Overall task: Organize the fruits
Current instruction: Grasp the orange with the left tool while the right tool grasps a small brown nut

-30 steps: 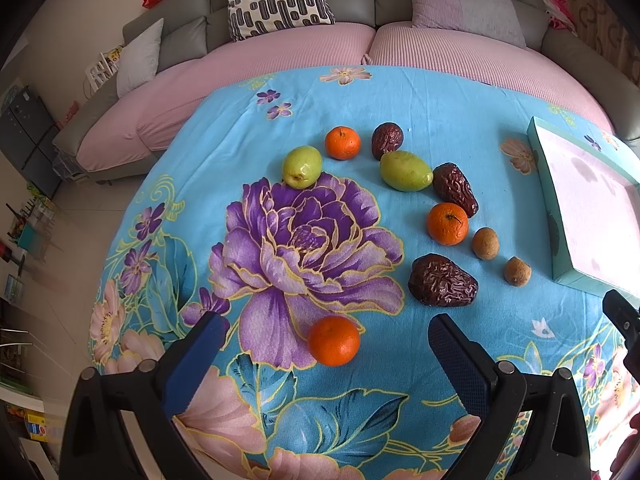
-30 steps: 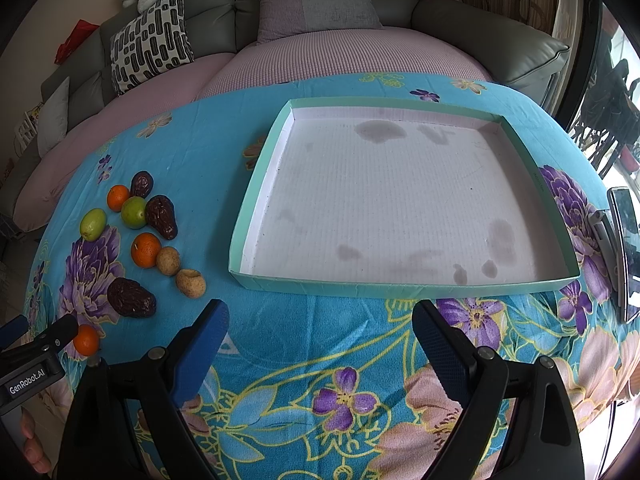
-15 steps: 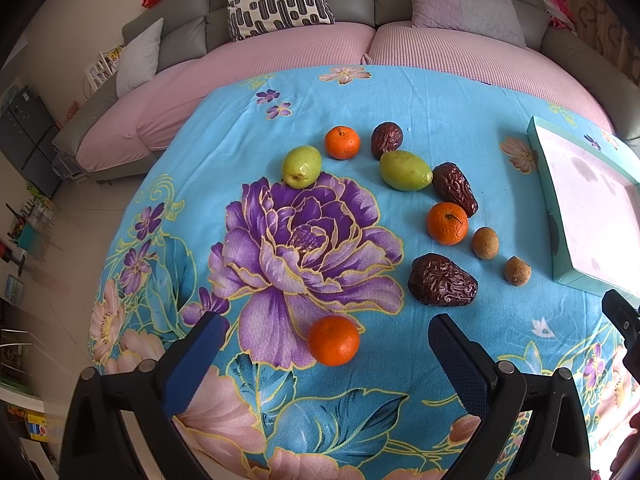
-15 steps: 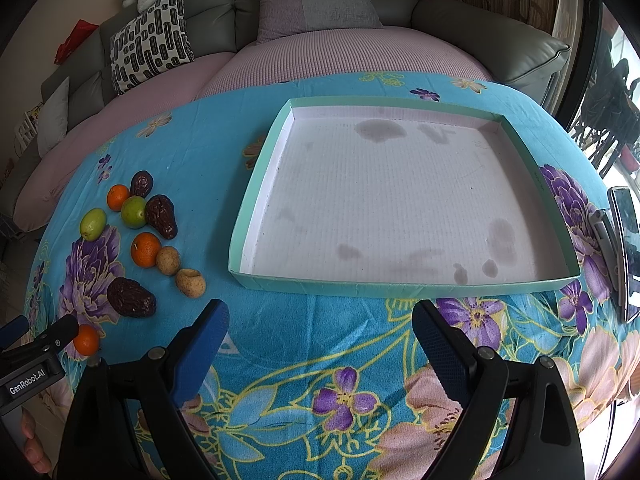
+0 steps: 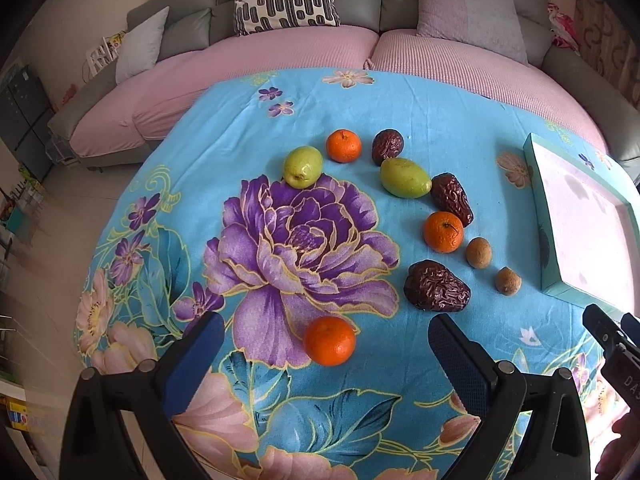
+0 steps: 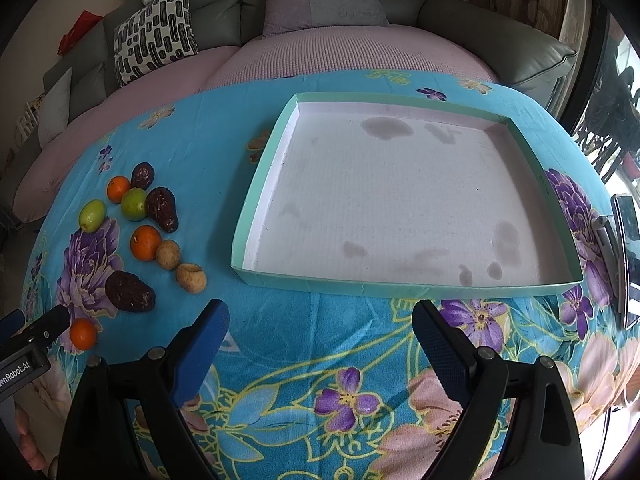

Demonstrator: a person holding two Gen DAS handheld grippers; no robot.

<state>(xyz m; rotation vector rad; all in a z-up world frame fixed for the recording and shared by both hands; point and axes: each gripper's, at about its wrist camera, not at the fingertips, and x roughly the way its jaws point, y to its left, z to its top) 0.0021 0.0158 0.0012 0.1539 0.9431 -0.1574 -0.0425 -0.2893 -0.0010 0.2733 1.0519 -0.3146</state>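
Nine fruits [image 5: 443, 231] beside tray [image 6: 404, 288]

Loose fruit ahead of the left gripper [image 5: 324, 354], empty tray ahead of the right gripper [image 6: 320, 340]

A small orange [image 5: 329, 341] lies nearest, just ahead between the left gripper's wide-apart fingers. Further ahead and right: a wrinkled dark date [image 5: 437, 286], two brown longans [image 5: 478, 253] [image 5: 508, 280], a second orange [image 5: 443, 231], another date [image 5: 452, 198], a green fruit [image 5: 404, 178]. Farthest: a round green fruit [image 5: 303, 167], a third orange [image 5: 343, 145], a third date [image 5: 387, 146]. The shallow teal-rimmed tray [image 6: 400, 287], white inside with stains, sits straight ahead of the right gripper.
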